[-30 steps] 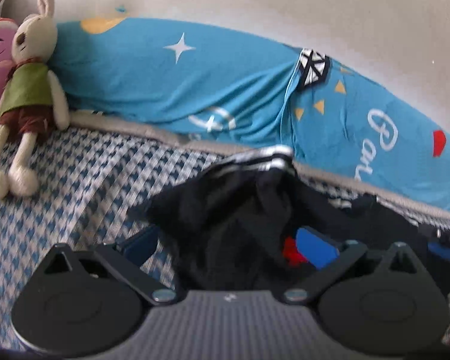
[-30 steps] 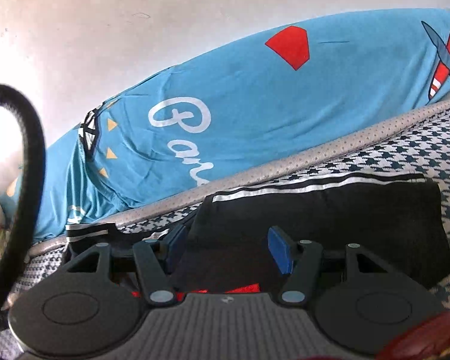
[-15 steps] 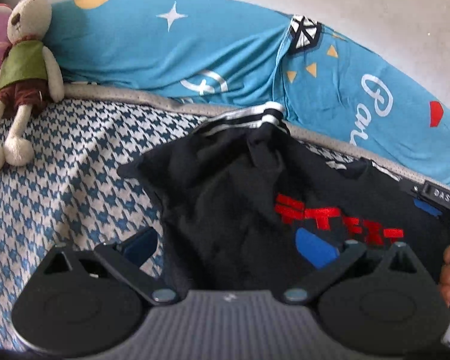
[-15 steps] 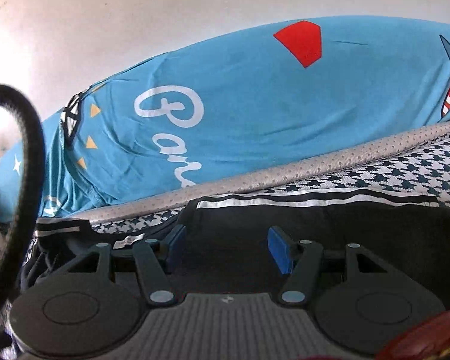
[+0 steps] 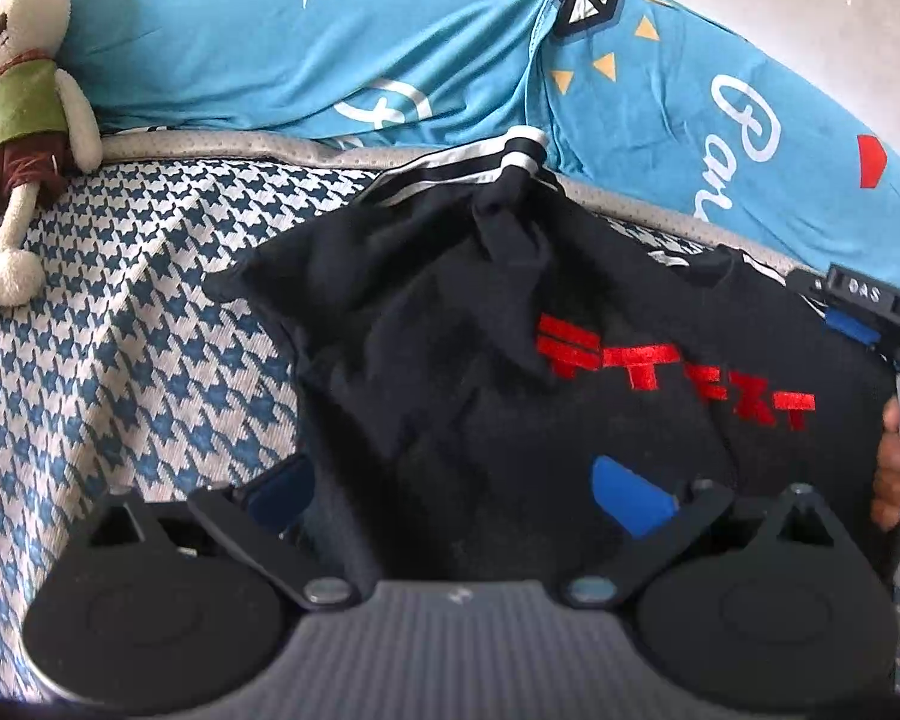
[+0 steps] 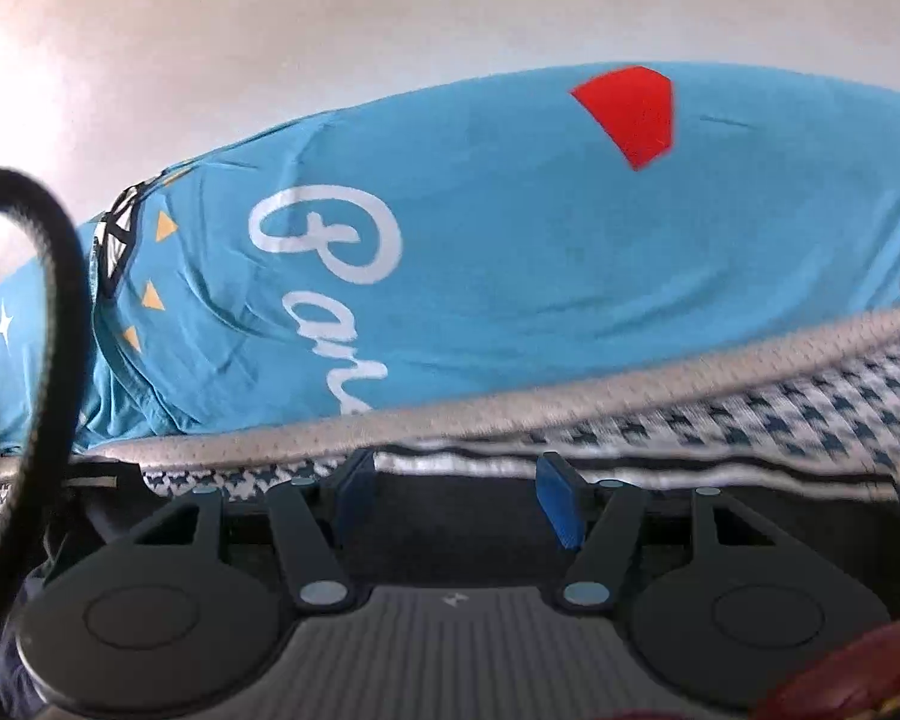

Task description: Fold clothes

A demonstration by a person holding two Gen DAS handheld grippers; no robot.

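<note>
The left hand-held gripper (image 5: 450, 492) tilts steeply down, its blue pads wide apart and closed on nothing. The right hand-held gripper (image 6: 457, 498) points more shallowly down, its pads also apart and gripping nothing. In the left wrist view, the person's fingers (image 5: 897, 468) wrap the right hand-held gripper's handle.

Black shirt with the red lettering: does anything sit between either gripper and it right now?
Nothing visible does. The black shirt lies directly under the left gripper, whose open fingers straddle its near part. The right gripper, also open, hangs over the striped hem with only cloth below. The plush rabbit sits off to the side.
</note>
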